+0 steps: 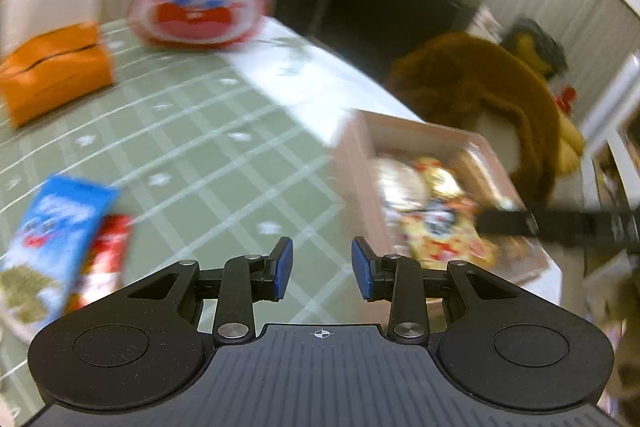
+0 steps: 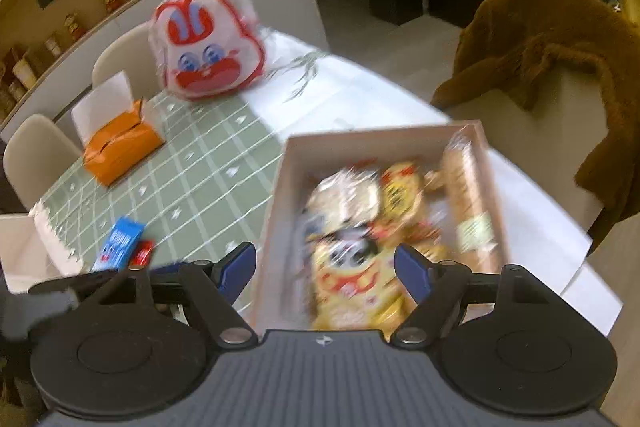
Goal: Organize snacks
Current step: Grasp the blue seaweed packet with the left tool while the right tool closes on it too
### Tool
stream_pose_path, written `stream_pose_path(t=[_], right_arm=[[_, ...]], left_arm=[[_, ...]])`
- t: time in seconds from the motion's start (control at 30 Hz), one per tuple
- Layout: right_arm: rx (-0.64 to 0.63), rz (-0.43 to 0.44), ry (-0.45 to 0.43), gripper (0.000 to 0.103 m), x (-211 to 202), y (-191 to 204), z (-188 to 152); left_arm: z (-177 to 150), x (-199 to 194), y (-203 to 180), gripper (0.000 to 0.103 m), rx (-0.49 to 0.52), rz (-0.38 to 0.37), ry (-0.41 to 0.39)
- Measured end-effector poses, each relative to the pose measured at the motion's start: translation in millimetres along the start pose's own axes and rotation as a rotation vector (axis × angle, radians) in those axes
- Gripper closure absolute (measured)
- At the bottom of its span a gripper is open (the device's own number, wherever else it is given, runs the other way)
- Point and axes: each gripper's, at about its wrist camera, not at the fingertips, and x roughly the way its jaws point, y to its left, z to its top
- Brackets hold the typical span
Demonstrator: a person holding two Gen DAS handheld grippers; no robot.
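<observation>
Hovering over the pink box, the right gripper had its fingers wide apart and empty, a yellow snack bag (blurred) between them below; the left gripper, fingers narrowly apart, held nothing. Loose blue packet lay left of its fingers, best approached squarely.

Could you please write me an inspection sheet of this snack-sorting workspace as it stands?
Surface: green checked tablecloth on a white table.
Job's things: pink rectangular box holding blurred snack packets, a yellow packet nearest; blue snack box and small red packet loose on the cloth.
Clutter: orange tissue pack; red-and-white rabbit-face bag.
Grippers: left gripper open, empty, above the cloth; right gripper open wide above the pink box, nothing between its pads.
Cables: nothing seen.
Surroundings: brown furry coat over a chair; cream chairs; shelf of figurines.
</observation>
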Motion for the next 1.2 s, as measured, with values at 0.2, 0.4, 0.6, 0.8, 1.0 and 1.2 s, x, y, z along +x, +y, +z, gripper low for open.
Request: stream_pose_path(t=[0.2,0.4,0.6,0.8,1.0,1.2], right_arm=[[-0.168,0.013,0.08,0.025,38.3,73.3,-40.0],[-0.367,-0.194,0.052,0.01,79.1,152.6,-46.7],[-0.473,-0.219,0.003,0.013,85.2,168.2,-49.7],[-0.434,-0.102,-0.044,0.014,60.1,155.8,-52.9],[-0.347,-0.027,-0.022,0.014,46.6,133.7,-58.2],[-0.234,0.105,0.045,0.014,30.8,102.3,-83.8]], left_arm=[[6.2,-24.6,110.0,0.066,-0.162,0.196,-0.073],[12.0,-21.1,187.3,0.066,-0.319,0.32,-0.1],[-4.9,2.0,180.6,0.066,-0.252,0.302,-0.064],[-28.0,-0.3,150.7,0.066,-0.248,0.177,-0.033],[-53.3,-2.7,116.2,0.067,-0.347,0.022,0.049],[-84.5,-13.9,91.5,0.067,-0.47,-0.065,0.118]])
